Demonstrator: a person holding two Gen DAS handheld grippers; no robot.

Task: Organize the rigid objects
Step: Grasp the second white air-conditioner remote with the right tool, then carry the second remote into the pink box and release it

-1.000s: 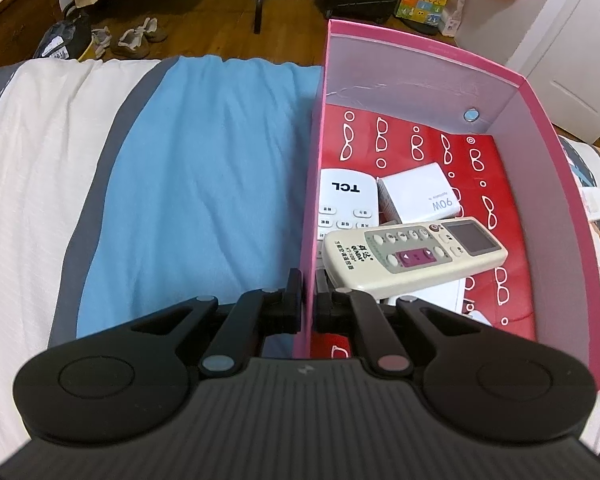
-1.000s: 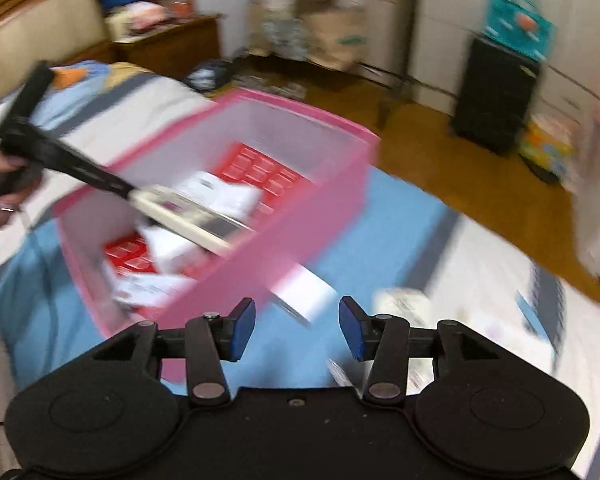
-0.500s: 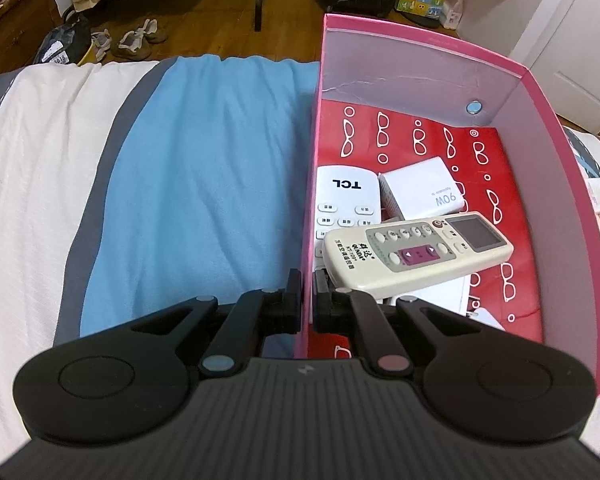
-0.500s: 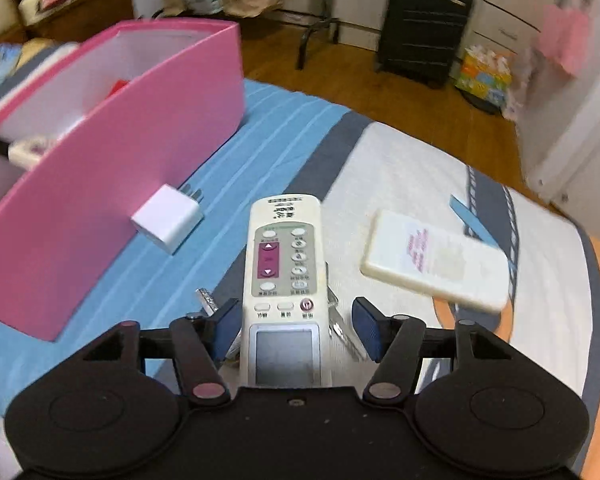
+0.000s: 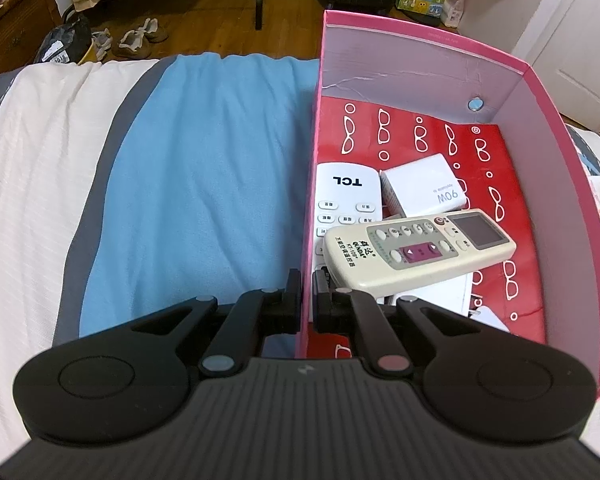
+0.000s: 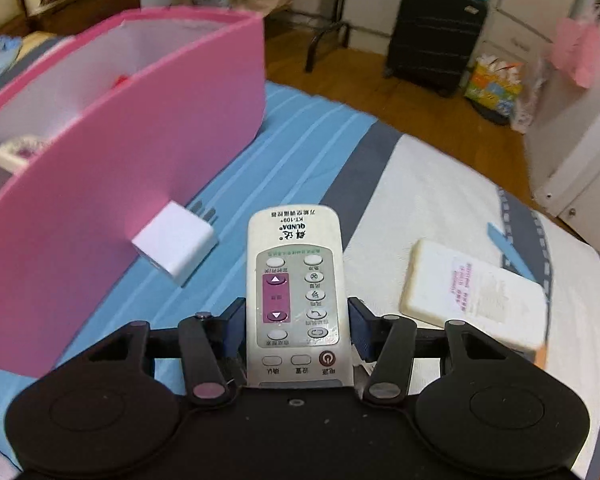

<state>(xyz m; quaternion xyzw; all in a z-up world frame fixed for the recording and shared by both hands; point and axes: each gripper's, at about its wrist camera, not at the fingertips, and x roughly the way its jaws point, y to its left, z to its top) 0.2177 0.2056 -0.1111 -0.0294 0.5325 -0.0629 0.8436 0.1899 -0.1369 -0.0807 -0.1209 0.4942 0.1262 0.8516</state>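
QUNDA remote lengthwise between the closing jaws, bedspread beneath.

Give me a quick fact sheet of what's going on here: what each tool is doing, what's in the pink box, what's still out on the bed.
Left tool: clamped shut on the pink box wall
Right tool: closing around a beige remote lying on the bed
In box: TCL remote, white charger, second beige remote
Still on bed: white plug adapter against the box, flat cream-coloured device
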